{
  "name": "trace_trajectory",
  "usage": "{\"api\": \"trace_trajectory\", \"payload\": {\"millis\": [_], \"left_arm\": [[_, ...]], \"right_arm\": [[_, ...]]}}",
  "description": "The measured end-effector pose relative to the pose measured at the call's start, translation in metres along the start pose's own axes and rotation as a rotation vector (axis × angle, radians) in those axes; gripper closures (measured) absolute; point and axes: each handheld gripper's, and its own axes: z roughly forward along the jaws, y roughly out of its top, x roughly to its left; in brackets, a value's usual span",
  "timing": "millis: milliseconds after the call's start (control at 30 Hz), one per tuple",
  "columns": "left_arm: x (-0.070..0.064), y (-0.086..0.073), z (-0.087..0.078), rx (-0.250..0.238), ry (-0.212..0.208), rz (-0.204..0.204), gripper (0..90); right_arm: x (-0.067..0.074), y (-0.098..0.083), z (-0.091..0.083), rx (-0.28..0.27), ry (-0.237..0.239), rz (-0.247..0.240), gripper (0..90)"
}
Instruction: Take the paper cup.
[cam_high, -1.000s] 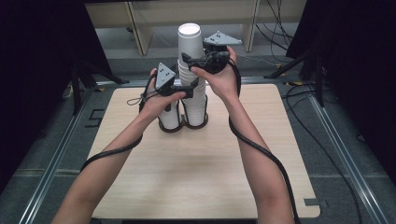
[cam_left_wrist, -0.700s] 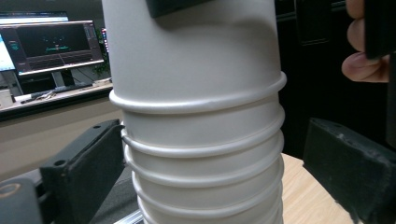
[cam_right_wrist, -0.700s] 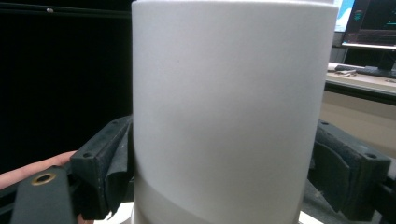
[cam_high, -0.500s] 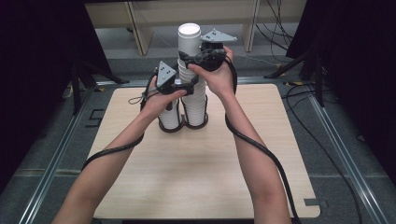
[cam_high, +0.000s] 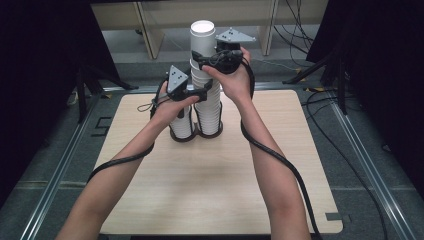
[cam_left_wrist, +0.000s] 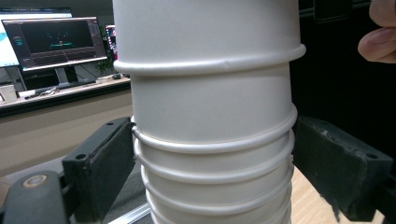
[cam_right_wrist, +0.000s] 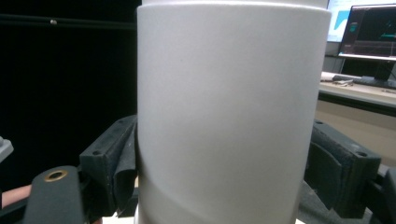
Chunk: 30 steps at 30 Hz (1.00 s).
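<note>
A tall stack of white paper cups (cam_high: 206, 100) stands at the far middle of the wooden table (cam_high: 215, 180). A shorter stack (cam_high: 181, 126) stands just left of it, partly hidden by the left hand. My left gripper (cam_high: 206, 91) grips the tall stack halfway up. Its jaws have just been closing, and both pads (cam_left_wrist: 100, 163) press on the nested rims (cam_left_wrist: 215, 149). My right gripper (cam_high: 201, 59) sits higher, around the top cup (cam_right_wrist: 224, 107). Its jaws have also just been closing, and both pads (cam_right_wrist: 114, 154) touch the cup's wall.
Both stacks rest on dark rings at their bases (cam_high: 196, 135). Metal rails (cam_high: 60, 170) run along the table's left and right sides. Cables (cam_high: 300, 185) trail from both grippers over the table. Monitors (cam_left_wrist: 56, 39) glow behind the stack in the left gripper view.
The jaws of both grippers have drawn in against the tall stack. Both hands have stayed in place.
</note>
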Motion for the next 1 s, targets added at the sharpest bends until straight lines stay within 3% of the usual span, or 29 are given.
{"api": "trace_trajectory", "payload": {"millis": [367, 467, 767, 1000], "left_arm": [[0.0, 0.001, 0.0, 0.004, -0.001, 0.013, 13.1], [-0.001, 0.0, -0.001, 0.003, 0.002, -0.009, 13.2], [0.0, 0.002, -0.001, 0.016, 0.005, 0.016, 13.2], [0.0, 0.002, 0.0, 0.015, 0.006, 0.02, 13.2]], "right_arm": [[0.001, 0.003, -0.002, -0.052, -0.004, 0.021, 21.0], [0.0, 0.004, -0.003, -0.065, -0.012, 0.011, 21.3], [0.0, 0.013, -0.009, -0.157, -0.009, 0.02, 23.5], [0.0, 0.019, -0.014, -0.182, -0.019, 0.016, 23.9]]}}
